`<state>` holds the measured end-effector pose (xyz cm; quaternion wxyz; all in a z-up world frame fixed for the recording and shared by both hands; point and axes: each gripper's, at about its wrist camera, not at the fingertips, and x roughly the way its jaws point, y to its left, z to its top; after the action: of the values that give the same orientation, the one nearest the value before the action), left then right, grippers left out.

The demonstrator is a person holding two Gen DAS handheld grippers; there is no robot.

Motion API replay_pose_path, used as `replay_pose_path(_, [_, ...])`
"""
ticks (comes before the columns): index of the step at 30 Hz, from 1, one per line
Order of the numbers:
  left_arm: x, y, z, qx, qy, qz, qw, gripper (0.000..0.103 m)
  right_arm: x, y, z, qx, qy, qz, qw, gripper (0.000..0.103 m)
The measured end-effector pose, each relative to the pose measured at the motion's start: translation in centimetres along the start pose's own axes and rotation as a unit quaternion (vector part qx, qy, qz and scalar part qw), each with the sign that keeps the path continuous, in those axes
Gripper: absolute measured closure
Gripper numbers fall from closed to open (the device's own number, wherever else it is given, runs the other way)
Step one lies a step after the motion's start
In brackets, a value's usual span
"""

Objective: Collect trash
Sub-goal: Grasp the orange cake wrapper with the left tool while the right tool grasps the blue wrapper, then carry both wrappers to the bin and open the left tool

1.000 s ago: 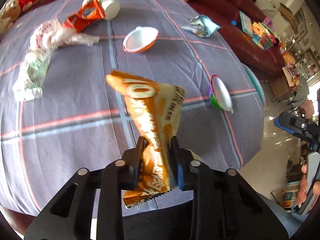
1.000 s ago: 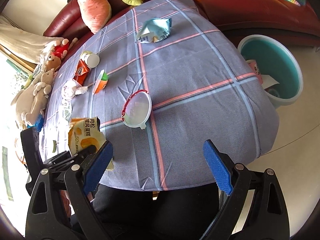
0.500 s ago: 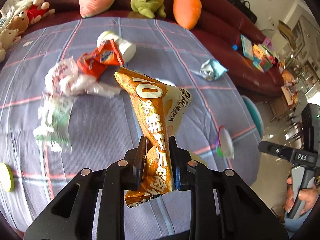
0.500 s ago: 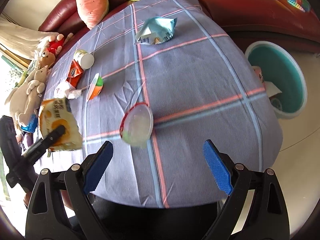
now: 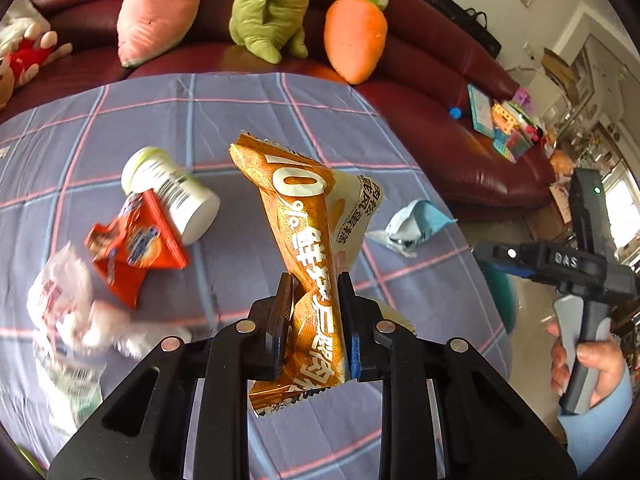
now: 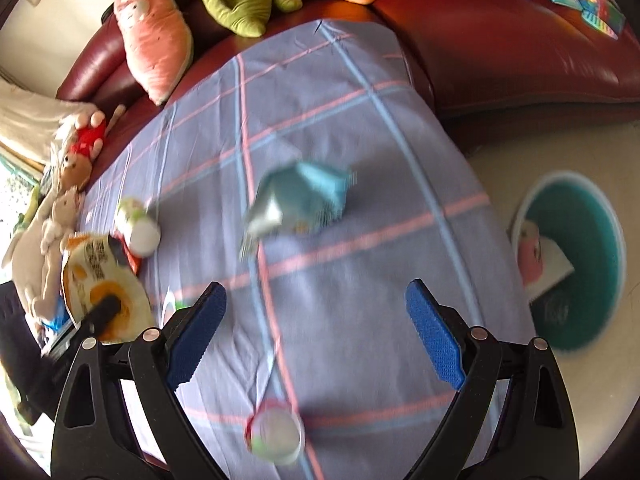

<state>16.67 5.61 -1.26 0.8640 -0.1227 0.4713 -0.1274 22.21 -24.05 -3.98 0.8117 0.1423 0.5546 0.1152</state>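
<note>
My left gripper (image 5: 314, 316) is shut on an orange snack wrapper (image 5: 308, 248) and holds it upright above the checked tablecloth (image 5: 240, 120). The wrapper also shows in the right wrist view (image 6: 100, 280) at the left. My right gripper (image 6: 316, 320) is open and empty above the table, and it shows in the left wrist view (image 5: 560, 264) at the right. A crumpled light-blue packet (image 6: 304, 200) lies ahead of it. A red wrapper (image 5: 136, 248), a white bottle (image 5: 176, 192) and white plastic bags (image 5: 68, 312) lie at the left. A small plastic cup (image 6: 276, 436) lies near the front edge.
A teal trash bin (image 6: 580, 264) with some trash inside stands on the floor right of the table. A dark red sofa (image 5: 440, 80) with plush toys (image 5: 272, 4) runs behind the table. Toys and books (image 5: 504, 120) lie on its right part.
My left gripper has risen and tilted up with the orange wrapper in it. My right gripper has moved forward over the table towards the blue packet; the small cup now lies below it.
</note>
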Motion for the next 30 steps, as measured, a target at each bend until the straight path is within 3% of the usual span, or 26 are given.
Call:
replay_pose_path(6, [2.5, -0.2, 2.5, 0.003, 0.009, -0.002, 1.0000, 0.079, 4.0, -0.6, 3.6, 0.013, 0.010, 0.030, 0.999, 0.016])
replay_pose_path(11, [3.9, 0.0, 3.3, 0.003, 0.017, 0.000, 0.9998, 0.079, 5.9, -0.7, 4.5, 0.009, 0.008, 0.052, 0.999, 0.016])
replay_pose_path(12, [4.2, 0.0, 3.3, 0.003, 0.019, 0.000, 0.9998, 0.079, 6.2, -0.7, 4.6, 0.005, 0.005, 0.057, 0.998, 0.021])
replay_pose_path(13, [4.5, 0.0, 3.4, 0.002, 0.021, 0.000, 0.9998, 0.079, 6.5, -0.6, 4.6, 0.002, 0.006, 0.062, 0.998, 0.038])
replay_pose_path(15, [5.0, -0.1, 3.4, 0.001, 0.026, 0.001, 0.9997, 0.079, 6.6, -0.4, 4.6, -0.005, 0.007, 0.068, 0.998, 0.058])
replay_pose_path(16, [5.2, -0.1, 3.2, 0.001, 0.028, 0.002, 0.9996, 0.079, 6.7, -0.1, 4.6, -0.013, 0.011, 0.064, 0.998, 0.095])
replay_pose_path(30, [4.8, -4.1, 3.0, 0.029, 0.026, -0.007, 0.9992, 0.079, 0.8, -1.9, 2.8, -0.014, -0.041, 0.059, 0.997, 0.096])
